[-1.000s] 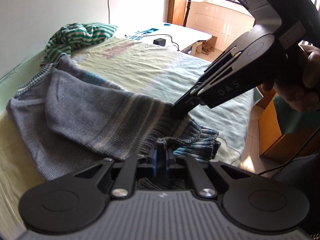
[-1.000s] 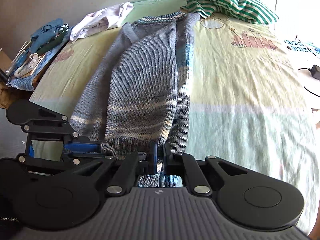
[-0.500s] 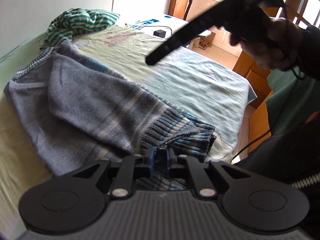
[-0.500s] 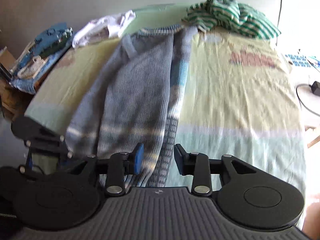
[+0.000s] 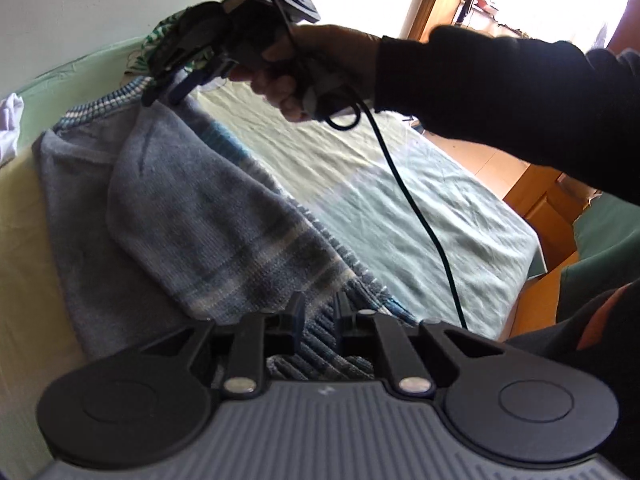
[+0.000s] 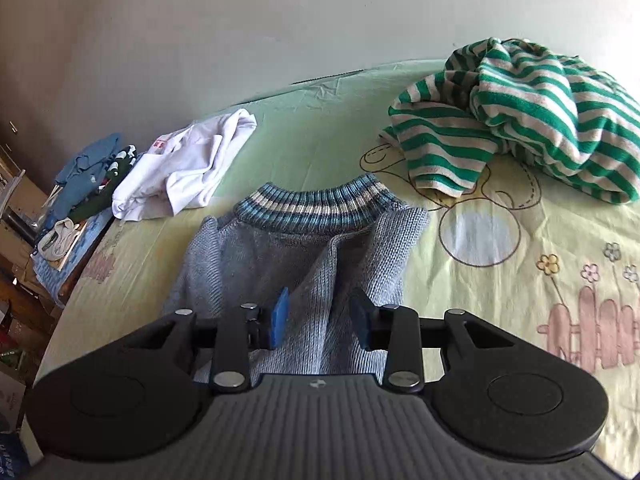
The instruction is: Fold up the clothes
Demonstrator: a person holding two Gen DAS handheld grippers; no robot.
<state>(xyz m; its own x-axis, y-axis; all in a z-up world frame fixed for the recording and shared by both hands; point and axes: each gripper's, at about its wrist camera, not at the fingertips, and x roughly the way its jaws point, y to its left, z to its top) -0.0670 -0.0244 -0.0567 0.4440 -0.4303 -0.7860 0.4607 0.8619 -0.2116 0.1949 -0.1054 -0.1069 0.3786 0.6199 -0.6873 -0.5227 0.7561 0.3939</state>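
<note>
Knitwear is the thing in hand: a grey-blue sweater (image 6: 304, 264) lies lengthwise on the bed (image 6: 500, 280), its striped collar (image 6: 316, 204) toward the wall and both sleeves laid inward over the body, which narrows it into a long strip. That shape would suit a later fold from hem to collar, though the pictures do not settle what comes next. The right gripper (image 6: 320, 318) hangs just above the chest below the collar, its jaws parted and holding nothing, likely placed to pin or pinch the upper end. The left gripper (image 5: 318, 318) sits at the ribbed hem (image 5: 332, 344), its jaws a little apart with the knit between them but not clamped. Beyond the sweater, a green striped garment (image 6: 520, 112) and a white shirt (image 6: 188, 164) lie crumpled near the wall.
</note>
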